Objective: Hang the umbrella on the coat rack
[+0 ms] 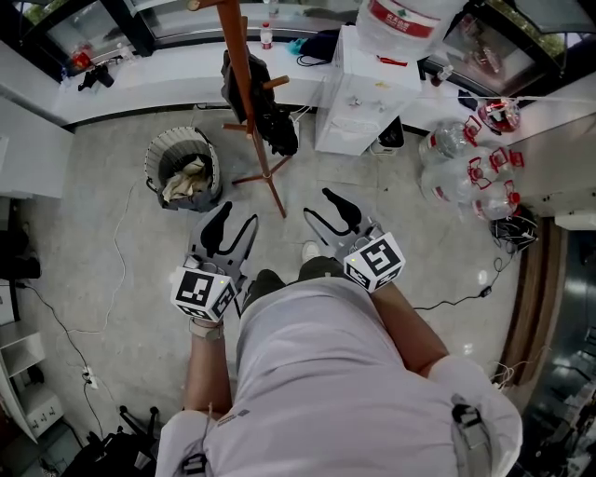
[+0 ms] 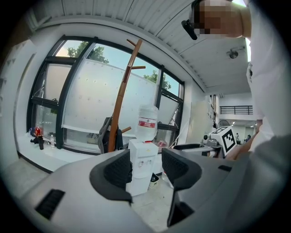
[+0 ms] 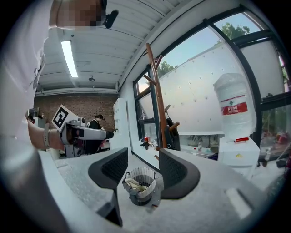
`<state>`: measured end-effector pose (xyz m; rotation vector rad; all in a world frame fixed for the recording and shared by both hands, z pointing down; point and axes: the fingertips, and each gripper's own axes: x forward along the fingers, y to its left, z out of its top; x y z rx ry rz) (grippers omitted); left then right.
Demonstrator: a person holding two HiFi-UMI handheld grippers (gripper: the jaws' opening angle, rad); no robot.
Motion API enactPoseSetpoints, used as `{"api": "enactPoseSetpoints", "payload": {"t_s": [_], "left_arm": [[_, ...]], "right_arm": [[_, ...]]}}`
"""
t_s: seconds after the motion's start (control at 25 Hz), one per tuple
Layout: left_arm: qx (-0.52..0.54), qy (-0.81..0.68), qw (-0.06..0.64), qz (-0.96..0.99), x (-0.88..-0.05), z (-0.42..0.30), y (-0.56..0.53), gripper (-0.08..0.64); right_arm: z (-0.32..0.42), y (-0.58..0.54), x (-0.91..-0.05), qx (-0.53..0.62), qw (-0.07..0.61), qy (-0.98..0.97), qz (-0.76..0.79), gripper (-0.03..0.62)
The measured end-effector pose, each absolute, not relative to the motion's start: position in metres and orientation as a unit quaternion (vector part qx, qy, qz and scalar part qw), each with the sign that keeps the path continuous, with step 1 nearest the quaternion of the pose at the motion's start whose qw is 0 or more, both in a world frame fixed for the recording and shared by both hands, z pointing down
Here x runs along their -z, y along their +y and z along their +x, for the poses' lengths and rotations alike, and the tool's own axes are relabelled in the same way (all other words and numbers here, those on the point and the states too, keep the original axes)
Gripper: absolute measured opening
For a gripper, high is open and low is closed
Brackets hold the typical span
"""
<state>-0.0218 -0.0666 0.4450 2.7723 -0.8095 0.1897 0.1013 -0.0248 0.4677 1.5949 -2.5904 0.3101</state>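
**Before the coat rack, both claws empty**

Left claw point(image 1: 238, 214) and right claw point(image 1: 317, 202) both stand released with nothing between their jaws, short of the coat rack point(image 1: 244, 74). A dark bundle point(image 1: 265, 112) hangs from its lower pegs. It is probably the umbrella, but too murky to be sure. Hooked shallowly, it could slip to the floor point(image 1: 112, 233). The rack's top is cut off.

We see a reddish-brown wooden coat rack point(image 1: 244, 84) with a black hanging bundle point(image 1: 272, 119) on it, beside a white water dispenser point(image 1: 349, 107) whose clear bottle point(image 1: 402, 20) bears a red-and-white label. The left claw point(image 1: 238, 214) and right claw point(image 1: 318, 203) are grey with black pads, each carrying a white cube point(image 1: 203, 292) printed with black squares. The floor point(image 1: 121, 307) is pale, speckled grey, and the waste basket point(image 1: 156, 158) is ribbed off-white with a dark rim.
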Motion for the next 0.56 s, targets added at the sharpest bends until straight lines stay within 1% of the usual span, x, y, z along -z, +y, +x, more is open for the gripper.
{"api": "enactPoseSetpoints", "payload": {"t_s": [0.32,0.56], "left_arm": [[-0.070,-0.286,0.126,0.947,-0.4497,-0.0237,-0.0696,0.215],[-0.070,-0.291,0.130,0.945,-0.4513,-0.0301,-0.0700,0.215]], "right_arm": [[0.0995,-0.0283,-0.4716,-0.101,0.048,-0.851,0.513,0.215],[0.0946,-0.0303,-0.4760,-0.112,0.045,-0.850,0.513,0.199]]}}
